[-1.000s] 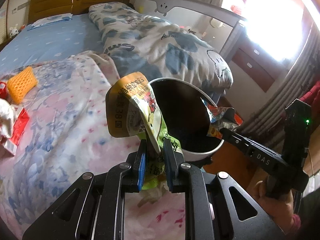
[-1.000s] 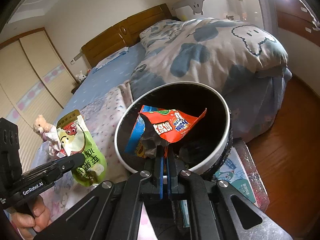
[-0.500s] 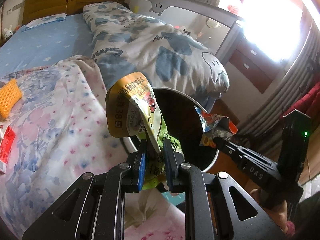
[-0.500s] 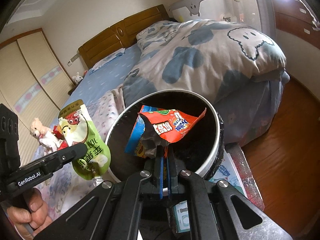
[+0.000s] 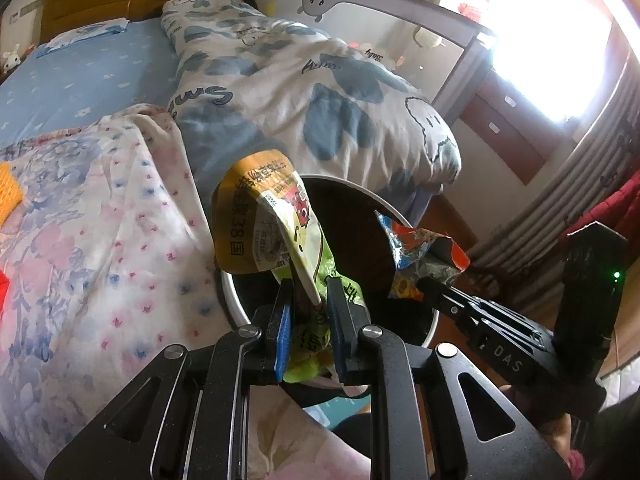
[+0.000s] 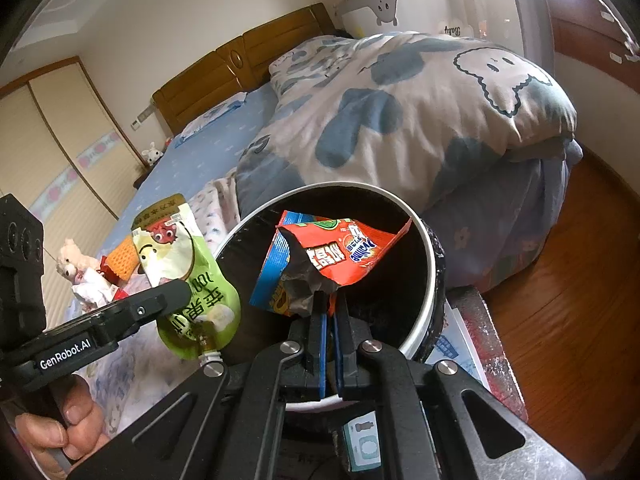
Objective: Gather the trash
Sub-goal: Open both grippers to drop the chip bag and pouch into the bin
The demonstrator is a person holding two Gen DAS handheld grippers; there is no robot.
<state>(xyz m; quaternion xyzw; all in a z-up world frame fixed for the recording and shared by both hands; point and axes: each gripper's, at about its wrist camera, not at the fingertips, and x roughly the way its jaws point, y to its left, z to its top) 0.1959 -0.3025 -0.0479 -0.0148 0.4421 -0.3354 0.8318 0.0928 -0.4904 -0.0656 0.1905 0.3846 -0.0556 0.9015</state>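
- The bed (image 6: 224,128) fills most of what I see: a blue sheet toward the wooden headboard, a cloud-print duvet (image 6: 420,112) heaped along its far side, and a flowered blanket (image 5: 100,220) spread over the near edge.
- The bin (image 6: 430,264), round with a white rim and a dark lining, stands just off the bed's near edge, below the heap of duvet, with wooden floor beyond it.
- My left tongs (image 5: 308,312) are closed on the lower part of a green-and-yellow drink pouch (image 5: 260,220). The pouch stands up out of the pads and, from my left camera, hangs at the bin's bed-side rim. From my right camera it still looks beside the rim, not over the mouth.
- My right tongs (image 6: 329,312) are pinched tight on a crumpled red-and-blue snack wrapper (image 6: 332,256), which is over the open mouth of the bin.
- Smaller litter lies on the blanket, well apart from the bin: an orange foam net (image 6: 124,258), some red-and-white packaging and a small plush toy beside it.
- Step in hand, as I judge it: both pieces are picked up and carried to the bin, and neither is dropped yet.
- Next move: I should open the right tongs, since the wrapper looks placed to fall inside. The left needs to come further over the mouth before I let go, or the pouch may land on the rim or the blanket.
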